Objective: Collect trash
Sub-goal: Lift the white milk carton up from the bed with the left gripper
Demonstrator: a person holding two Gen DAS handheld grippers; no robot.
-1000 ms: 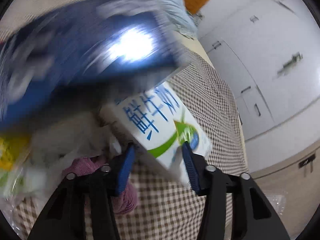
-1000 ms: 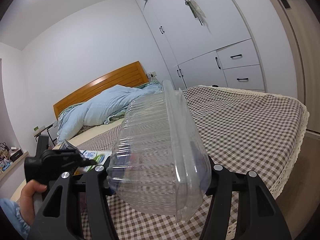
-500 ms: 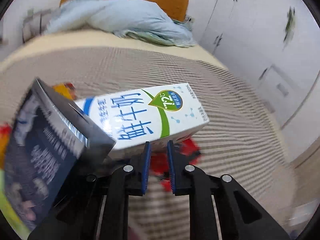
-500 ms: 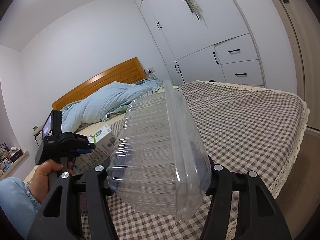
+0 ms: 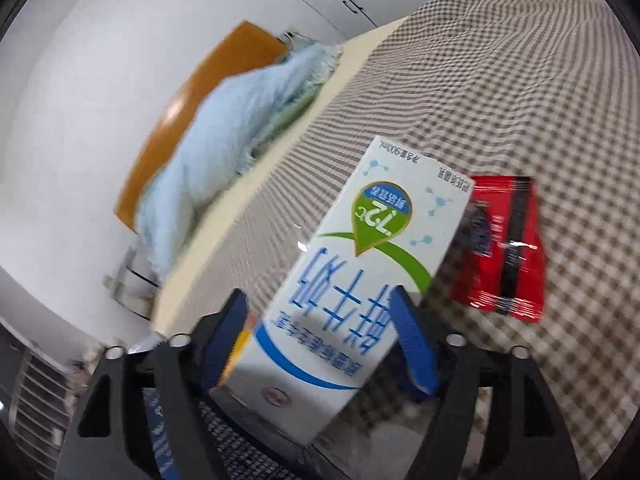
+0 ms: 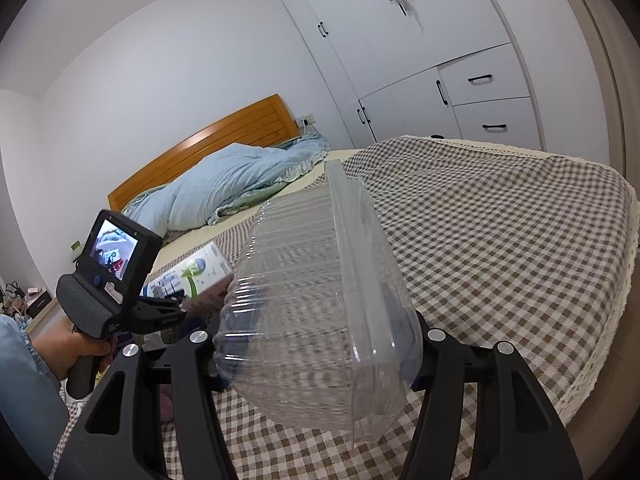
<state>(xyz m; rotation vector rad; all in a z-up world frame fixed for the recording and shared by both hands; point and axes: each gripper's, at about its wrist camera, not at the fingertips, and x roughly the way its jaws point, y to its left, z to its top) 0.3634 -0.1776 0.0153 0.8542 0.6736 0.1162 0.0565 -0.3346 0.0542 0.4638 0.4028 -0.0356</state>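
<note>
A: Where does the trash stand?

B: The right tool [image 6: 316,354] pinches a clear plastic clamshell box [image 6: 316,304] across its sides, tilted on edge above the bed. The left tool [image 5: 320,340] has a white milk carton [image 5: 360,280] between its blue pads [image 5: 412,340], and its jaws are opening. There is a gap at the left pad; whether the right pad touches the carton I cannot tell. A red snack wrapper [image 5: 504,248] lies flat on the bedspread, just right of the carton and farther off.

A: What could go wrong?

B: With the jaws spreading, the carton may slide or tip out, I think, and land on the wrapper or roll across the bed. The clamshell is thin and springy; a harder squeeze could buckle it, and a looser one could let it pop free. The wrapper lies flat on soft cloth, so the pads might catch the fabric with it.

A: And the surface, the room?

B: A brown-and-cream checked bedspread [image 6: 500,240] with a lace edge. At the far end, a crumpled light blue duvet [image 6: 224,188] against a wooden headboard [image 6: 208,148]. White wardrobes [image 6: 400,48] with dark handles along the right wall. A hand [image 6: 68,354] grips the left tool's handle at the near left.
</note>
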